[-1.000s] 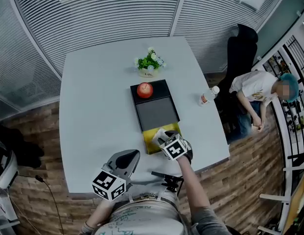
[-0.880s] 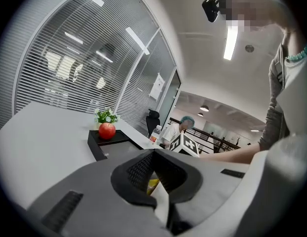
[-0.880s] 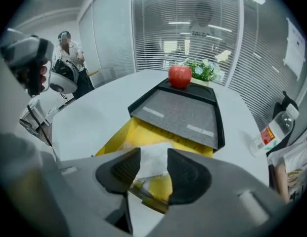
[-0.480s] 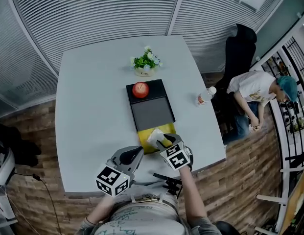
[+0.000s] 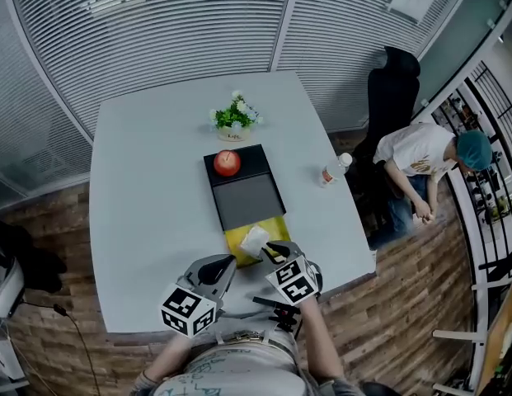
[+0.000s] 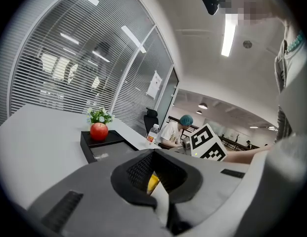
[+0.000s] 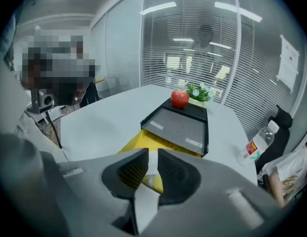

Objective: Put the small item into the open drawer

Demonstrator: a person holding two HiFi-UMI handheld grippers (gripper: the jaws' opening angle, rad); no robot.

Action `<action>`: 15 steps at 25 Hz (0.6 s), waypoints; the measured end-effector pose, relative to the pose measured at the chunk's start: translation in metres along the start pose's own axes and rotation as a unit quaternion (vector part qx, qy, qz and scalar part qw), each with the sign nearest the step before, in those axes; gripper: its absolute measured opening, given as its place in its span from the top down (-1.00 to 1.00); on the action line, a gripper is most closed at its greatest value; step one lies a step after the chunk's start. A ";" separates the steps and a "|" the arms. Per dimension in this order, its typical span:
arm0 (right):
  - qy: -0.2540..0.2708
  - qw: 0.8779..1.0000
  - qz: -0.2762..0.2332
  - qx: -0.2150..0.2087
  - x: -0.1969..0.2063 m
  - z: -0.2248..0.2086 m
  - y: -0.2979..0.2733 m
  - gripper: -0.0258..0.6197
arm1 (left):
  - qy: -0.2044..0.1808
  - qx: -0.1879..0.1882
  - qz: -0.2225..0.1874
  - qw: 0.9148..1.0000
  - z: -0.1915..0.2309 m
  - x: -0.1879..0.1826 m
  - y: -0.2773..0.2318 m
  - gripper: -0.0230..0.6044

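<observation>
Right tool (image 5: 275, 249), jaws closing on nothing; packet (image 5: 254, 240) just ahead in drawer (image 5: 232, 242) looks light, soft: pinch its near edge.

A white item (image 5: 254, 240) lies in the yellow drawer (image 5: 277, 225) on the table (image 5: 148, 180).

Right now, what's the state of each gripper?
Left gripper: fingers closed, empty.
Right gripper: fingers closing, narrow gap left, nothing between them.

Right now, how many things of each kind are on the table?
apple: 1
potted plant: 1
bottle: 1
drawer box: 1
small white item, lying in the open yellow drawer: 1
Total: 5
</observation>
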State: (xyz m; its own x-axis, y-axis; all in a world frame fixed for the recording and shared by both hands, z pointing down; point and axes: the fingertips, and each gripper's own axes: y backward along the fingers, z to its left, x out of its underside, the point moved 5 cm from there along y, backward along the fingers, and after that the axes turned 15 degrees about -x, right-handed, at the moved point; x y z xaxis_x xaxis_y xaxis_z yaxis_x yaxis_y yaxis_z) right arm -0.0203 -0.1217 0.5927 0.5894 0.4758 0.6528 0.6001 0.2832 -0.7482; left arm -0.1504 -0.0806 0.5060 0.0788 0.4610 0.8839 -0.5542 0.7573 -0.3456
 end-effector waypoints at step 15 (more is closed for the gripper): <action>0.054 0.992 -0.110 -0.007 -0.029 0.052 0.040 0.91 | -0.026 0.002 -0.031 0.999 -0.017 -0.013 0.007 0.94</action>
State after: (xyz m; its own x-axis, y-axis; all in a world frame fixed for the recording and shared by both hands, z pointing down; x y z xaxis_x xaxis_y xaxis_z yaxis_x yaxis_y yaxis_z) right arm -0.0415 -0.0803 0.5373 0.4983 0.3112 0.8092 0.7270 0.3586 -0.5856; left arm -0.1414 -0.0738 0.4872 0.0697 0.3875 0.9192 -0.5530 0.7820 -0.2876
